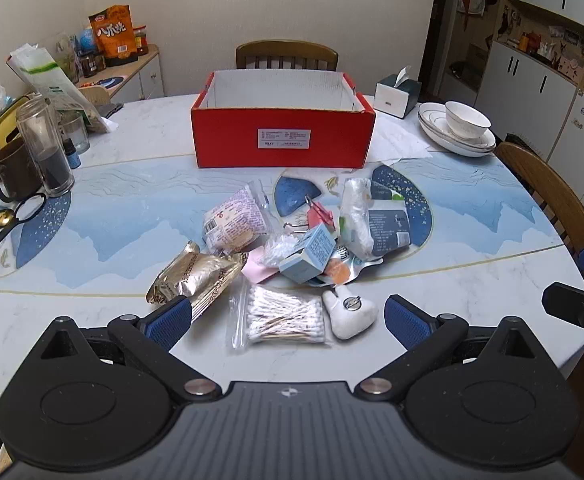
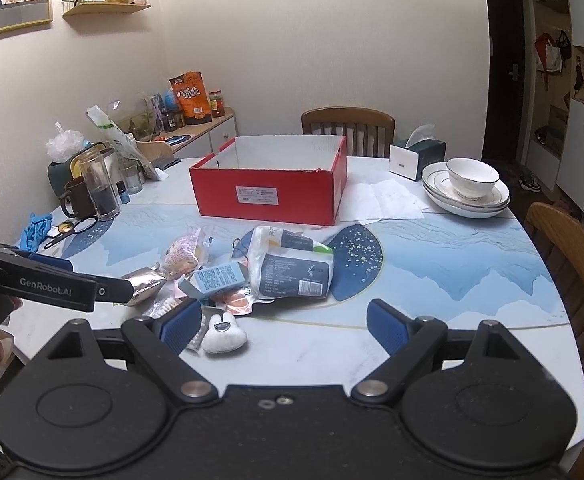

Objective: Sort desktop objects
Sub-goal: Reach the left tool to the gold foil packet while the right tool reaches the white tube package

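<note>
The big round table (image 1: 472, 280) is white with blue hills painted on it. At its far middle sits a red box (image 1: 283, 136) with a white inside and a white label on the front. It looks empty. In front of the box, near the middle of the table, lies a messy pile of small things. It has a dark packet (image 1: 388, 226), a pink printed bag (image 1: 235, 222), a gold pouch (image 1: 191, 276), a bag of cotton swabs (image 1: 283, 318), a small blue carton (image 1: 310, 254) and a white toy (image 1: 350, 312). The left gripper (image 1: 287, 316) is spread wide above the swabs and toy, holding nothing. The right gripper (image 2: 281, 326) is spread wide too, just right of the pile, holding nothing.
</note>
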`<state>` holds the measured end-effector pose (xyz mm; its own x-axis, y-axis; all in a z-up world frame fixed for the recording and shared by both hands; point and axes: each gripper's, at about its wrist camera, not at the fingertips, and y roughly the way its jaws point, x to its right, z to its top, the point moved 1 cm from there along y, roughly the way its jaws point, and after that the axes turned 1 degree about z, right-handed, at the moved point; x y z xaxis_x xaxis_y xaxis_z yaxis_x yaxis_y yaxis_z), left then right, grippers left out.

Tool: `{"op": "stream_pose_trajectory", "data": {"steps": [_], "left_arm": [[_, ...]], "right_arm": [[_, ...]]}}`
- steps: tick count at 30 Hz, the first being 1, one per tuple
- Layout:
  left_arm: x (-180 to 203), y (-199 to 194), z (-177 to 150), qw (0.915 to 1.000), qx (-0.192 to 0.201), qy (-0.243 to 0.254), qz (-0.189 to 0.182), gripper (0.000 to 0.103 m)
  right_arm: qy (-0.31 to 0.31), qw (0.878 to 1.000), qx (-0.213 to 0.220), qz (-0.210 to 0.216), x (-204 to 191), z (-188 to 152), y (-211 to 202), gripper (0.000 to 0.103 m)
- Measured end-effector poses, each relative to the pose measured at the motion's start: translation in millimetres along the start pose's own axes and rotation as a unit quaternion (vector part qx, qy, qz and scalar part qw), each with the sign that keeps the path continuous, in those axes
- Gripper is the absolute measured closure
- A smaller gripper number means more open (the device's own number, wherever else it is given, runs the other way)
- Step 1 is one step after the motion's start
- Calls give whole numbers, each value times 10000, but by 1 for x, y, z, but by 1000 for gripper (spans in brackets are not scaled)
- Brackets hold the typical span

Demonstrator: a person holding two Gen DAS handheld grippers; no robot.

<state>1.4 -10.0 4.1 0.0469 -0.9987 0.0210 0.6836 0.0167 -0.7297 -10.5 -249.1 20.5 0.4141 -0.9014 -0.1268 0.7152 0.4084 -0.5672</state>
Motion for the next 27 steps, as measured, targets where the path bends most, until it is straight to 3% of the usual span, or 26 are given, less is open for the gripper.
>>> {"op": "stream_pose_trajectory", "data": {"steps": [5, 15, 27], "left_arm": [[3, -1, 4, 9999, 47, -115, 65, 0], [1, -1, 17, 9970, 141, -542, 543, 0], [-41, 30, 24, 9942, 131, -522, 929, 0]], "right_arm": [[-80, 9999, 14, 99, 5, 3, 3, 14], [-317, 9988, 47, 366, 20, 14, 15, 14], [-167, 9989, -160, 413, 25, 33, 60, 14]]}}
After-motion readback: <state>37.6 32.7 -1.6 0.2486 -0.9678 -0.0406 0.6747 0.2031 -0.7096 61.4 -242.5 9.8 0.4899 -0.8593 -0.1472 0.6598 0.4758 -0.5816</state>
